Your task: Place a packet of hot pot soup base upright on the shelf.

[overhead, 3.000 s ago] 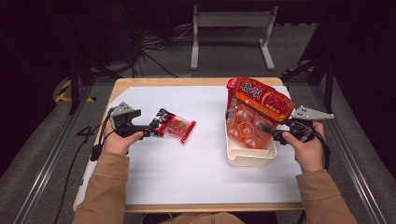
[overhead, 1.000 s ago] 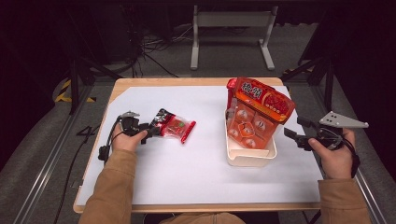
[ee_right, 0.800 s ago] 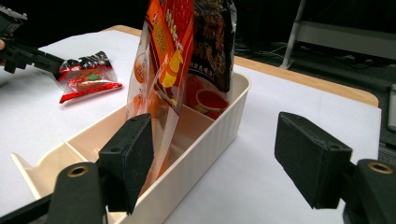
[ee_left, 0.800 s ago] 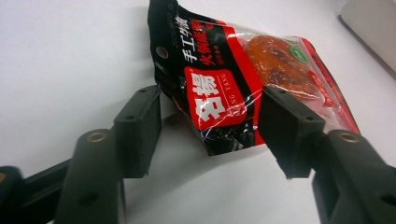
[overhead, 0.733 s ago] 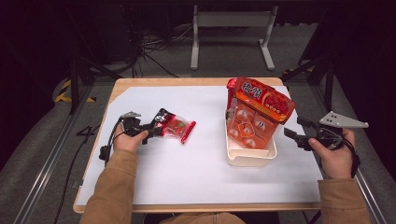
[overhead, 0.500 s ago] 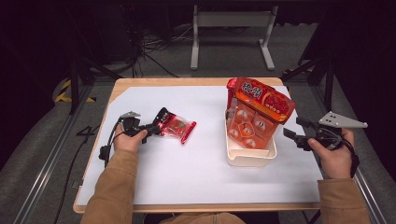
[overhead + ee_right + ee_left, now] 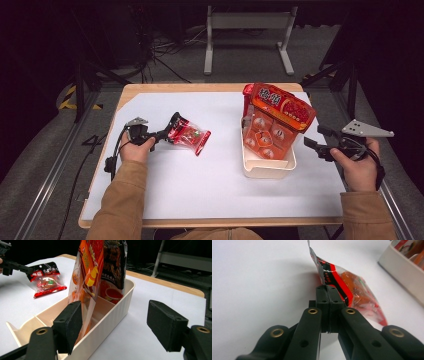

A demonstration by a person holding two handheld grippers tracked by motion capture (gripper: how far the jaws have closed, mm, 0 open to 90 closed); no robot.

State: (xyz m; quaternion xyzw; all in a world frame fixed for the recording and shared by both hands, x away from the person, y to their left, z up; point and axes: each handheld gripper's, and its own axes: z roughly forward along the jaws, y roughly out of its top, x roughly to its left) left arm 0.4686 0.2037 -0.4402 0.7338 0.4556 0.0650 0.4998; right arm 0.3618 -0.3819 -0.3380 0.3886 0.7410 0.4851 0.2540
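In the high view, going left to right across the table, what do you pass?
Left gripper, shut on the small red snack packet → cream bin with the big orange snack bags standing in it → right gripper, jaws open, beside the bin.

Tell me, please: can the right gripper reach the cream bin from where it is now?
Probably yes. The right gripper hangs open just beside the cream bin, with bare white table between them. Its fingers already point at the bin's near wall, and nothing blocks the way.
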